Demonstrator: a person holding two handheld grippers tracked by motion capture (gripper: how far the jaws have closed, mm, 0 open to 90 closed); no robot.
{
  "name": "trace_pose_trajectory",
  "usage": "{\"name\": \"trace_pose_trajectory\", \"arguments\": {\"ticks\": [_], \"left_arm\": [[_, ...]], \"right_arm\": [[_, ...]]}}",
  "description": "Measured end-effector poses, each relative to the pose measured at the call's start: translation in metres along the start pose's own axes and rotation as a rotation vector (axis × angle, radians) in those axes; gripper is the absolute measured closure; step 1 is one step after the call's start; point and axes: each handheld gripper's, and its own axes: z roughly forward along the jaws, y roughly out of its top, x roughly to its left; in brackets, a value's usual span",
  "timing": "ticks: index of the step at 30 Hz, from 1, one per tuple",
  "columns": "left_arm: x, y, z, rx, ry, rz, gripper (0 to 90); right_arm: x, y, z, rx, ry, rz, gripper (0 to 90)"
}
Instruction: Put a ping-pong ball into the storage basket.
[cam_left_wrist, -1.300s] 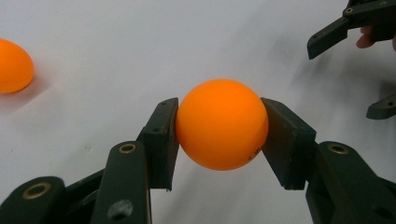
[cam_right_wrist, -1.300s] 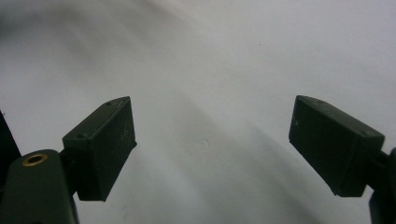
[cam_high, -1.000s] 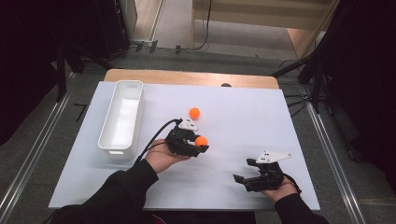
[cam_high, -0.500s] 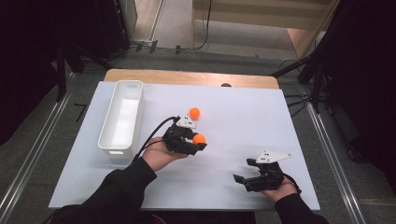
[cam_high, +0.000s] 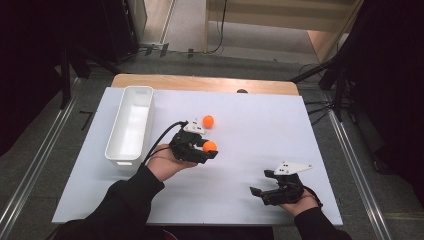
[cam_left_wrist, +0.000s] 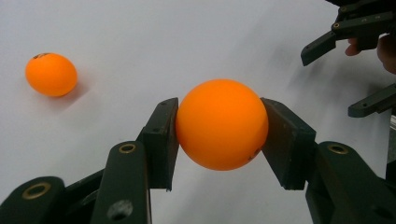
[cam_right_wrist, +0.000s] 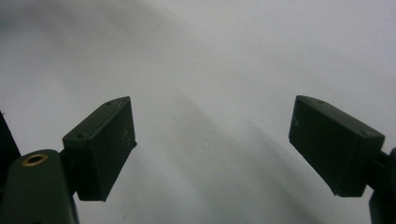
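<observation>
My left gripper (cam_high: 207, 150) is shut on an orange ball (cam_high: 210, 146) a little above the middle of the white tabletop (cam_high: 260, 125). In the left gripper view both pads press on the sides of this ball (cam_left_wrist: 222, 123). A second orange ball (cam_high: 208, 121) lies loose on the table just beyond it, at the left in the left gripper view (cam_left_wrist: 51, 74). My right gripper (cam_high: 259, 182) rests near the front right edge, held in a hand. Its jaws stand wide apart with nothing between them (cam_right_wrist: 212, 140).
A long white bin (cam_high: 129, 125) stands lengthwise along the left side of the table, with nothing visible inside. A wooden strip (cam_high: 200, 82) runs along the far edge. The right gripper (cam_left_wrist: 329, 84) appears at the upper right of the left gripper view.
My left gripper has drifted slightly away and to the left with the orange ball in it. The right gripper has stayed put.
</observation>
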Motion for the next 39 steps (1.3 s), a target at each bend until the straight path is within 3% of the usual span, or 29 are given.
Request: {"name": "trace_pose_trajectory", "arguments": {"ticks": [6, 26, 30, 39], "left_arm": [[0.005, 0.002, -0.007, 0.014, 0.023, 0.0, 50.0], [0.019, 0.004, -0.023, 0.021, 0.046, -0.041, 50.0], [0.02, 0.004, -0.025, 0.015, 0.03, -0.055, 50.0], [0.024, 0.005, -0.032, 0.017, 0.049, -0.057, 50.0]], "right_arm": [[0.0, 0.0, -0.001, -0.01, -0.006, -0.007, 13.1], [0.0, 0.001, -0.001, -0.011, -0.004, -0.008, 13.1], [0.0, 0.001, -0.001, -0.011, -0.004, -0.008, 13.2], [0.0, 0.001, -0.001, -0.011, -0.005, -0.009, 13.2]]}}
